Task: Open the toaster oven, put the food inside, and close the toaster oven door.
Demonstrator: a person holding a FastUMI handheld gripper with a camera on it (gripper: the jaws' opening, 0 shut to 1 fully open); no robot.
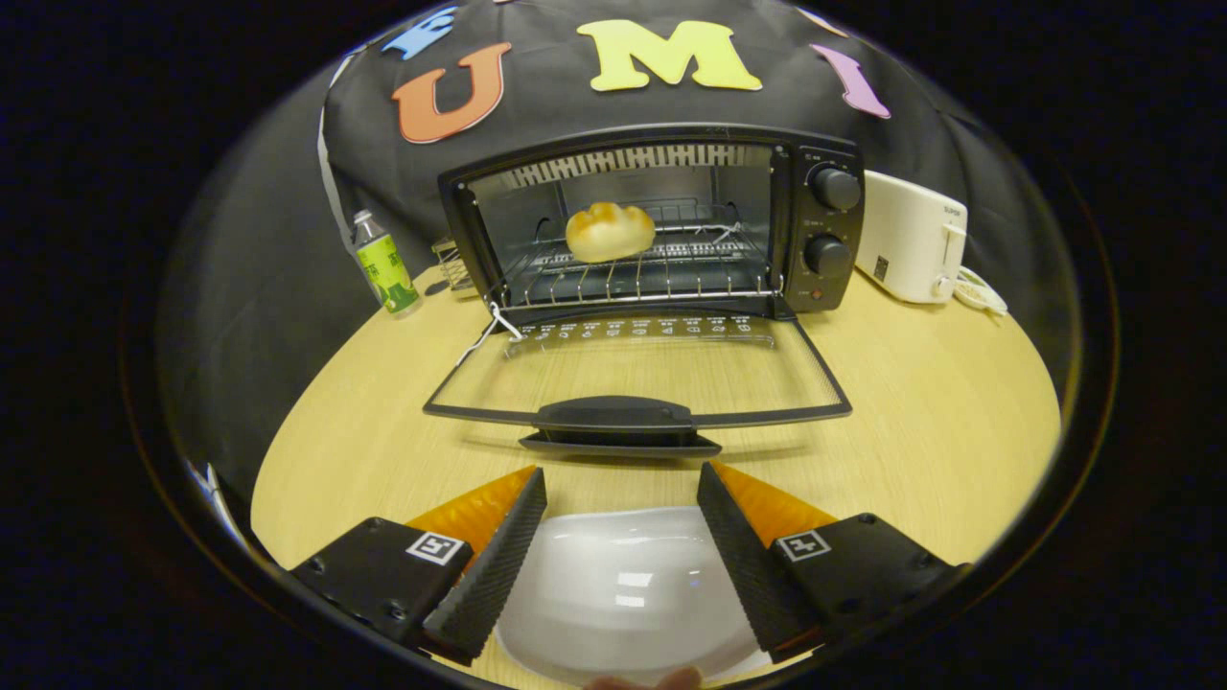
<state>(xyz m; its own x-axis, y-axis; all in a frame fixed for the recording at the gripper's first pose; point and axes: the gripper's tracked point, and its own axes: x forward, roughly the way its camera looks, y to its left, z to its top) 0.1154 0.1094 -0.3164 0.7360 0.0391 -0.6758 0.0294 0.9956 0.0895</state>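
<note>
The black toaster oven [815, 220] stands at the back of the wooden table with its glass door [633, 369] swung fully down toward me. A golden bread roll [610, 231] rests on the wire rack [661, 273] inside the oven. The door's black handle [618, 422] lies just ahead of my fingertips. My gripper [621, 484] is open, its fingers spread wide, nothing pressed between them. A white plate [623, 594] with nothing on it sits on the table below and between the fingers.
A green-labelled plastic bottle [385, 265] stands left of the oven. A white pop-up toaster [913, 247] with its cord sits to the oven's right. A small wire stand [452, 264] hides behind the oven's left corner. Bare tabletop [939, 422] lies on both sides of the door.
</note>
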